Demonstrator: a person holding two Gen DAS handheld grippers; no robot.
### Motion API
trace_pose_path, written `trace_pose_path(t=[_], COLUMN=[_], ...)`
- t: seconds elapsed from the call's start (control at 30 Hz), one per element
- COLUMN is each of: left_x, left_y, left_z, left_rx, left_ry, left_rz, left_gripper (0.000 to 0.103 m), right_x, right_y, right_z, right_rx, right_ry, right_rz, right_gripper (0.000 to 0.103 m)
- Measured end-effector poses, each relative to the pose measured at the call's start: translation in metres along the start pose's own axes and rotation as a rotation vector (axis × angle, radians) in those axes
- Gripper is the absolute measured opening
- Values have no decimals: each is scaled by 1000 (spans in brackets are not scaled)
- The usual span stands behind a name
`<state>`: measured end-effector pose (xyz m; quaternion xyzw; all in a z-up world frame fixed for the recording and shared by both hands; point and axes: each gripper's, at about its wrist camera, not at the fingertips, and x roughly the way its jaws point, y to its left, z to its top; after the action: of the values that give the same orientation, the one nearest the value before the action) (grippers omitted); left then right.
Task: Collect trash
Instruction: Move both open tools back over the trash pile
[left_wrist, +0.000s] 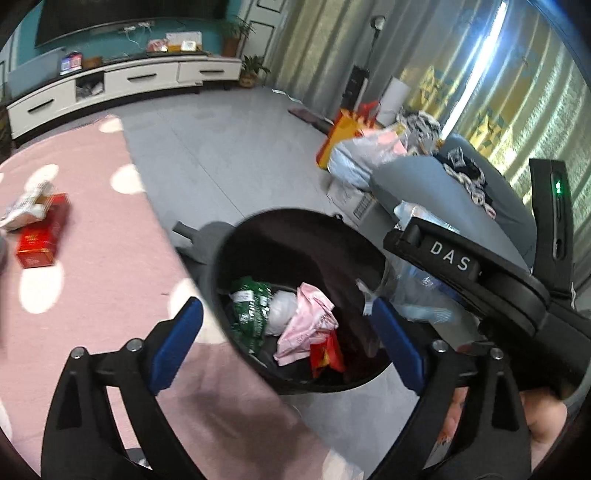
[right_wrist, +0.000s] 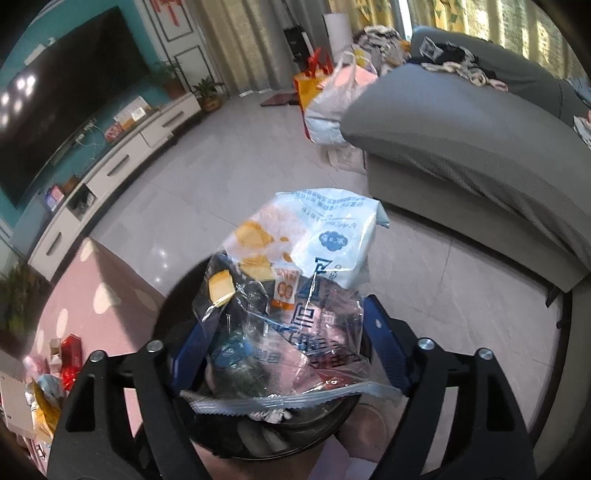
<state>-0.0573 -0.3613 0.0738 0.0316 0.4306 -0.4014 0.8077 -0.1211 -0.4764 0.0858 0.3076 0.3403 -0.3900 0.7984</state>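
Observation:
A black round trash bin stands at the edge of the pink rug. Inside lie a green wrapper, a white wad, a pink wrapper and a red wrapper. My left gripper is open and empty, fingers spread above the bin. My right gripper hangs over the same bin with a clear plastic snack bag between its blue pads; the jaws stand wide and the bag looks loose. The right gripper also shows in the left wrist view with the bag.
A red box and crumpled paper lie on the pink dotted rug. More litter sits at the left. A grey sofa stands to the right, shopping bags beside it. A white TV cabinet lines the far wall.

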Motion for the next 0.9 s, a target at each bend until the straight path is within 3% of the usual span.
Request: trace_pose_path(t=[0.27,0.53,0.7,0.9], left_x=[-58,-124,-155,-182], left_y=[49,135,185,250], left_z=[-1,-19,-41,-74], left_rx=[-69,-209,-276,-424], left_ry=[-76,-110,-110,-116], left_rz=[119,279,381,488], left_gripper=[100,100,100,100], right_x=[-30,-51,-55,-54], right_y=[40,96,129,168], right_z=[-6,-23,-38,-60], right_rx=[-93,-231,-313,-395], right_ry=[-63,-90,-82,-34], right_rz=[84,173,227,328], right_gripper=[88,88,88,88])
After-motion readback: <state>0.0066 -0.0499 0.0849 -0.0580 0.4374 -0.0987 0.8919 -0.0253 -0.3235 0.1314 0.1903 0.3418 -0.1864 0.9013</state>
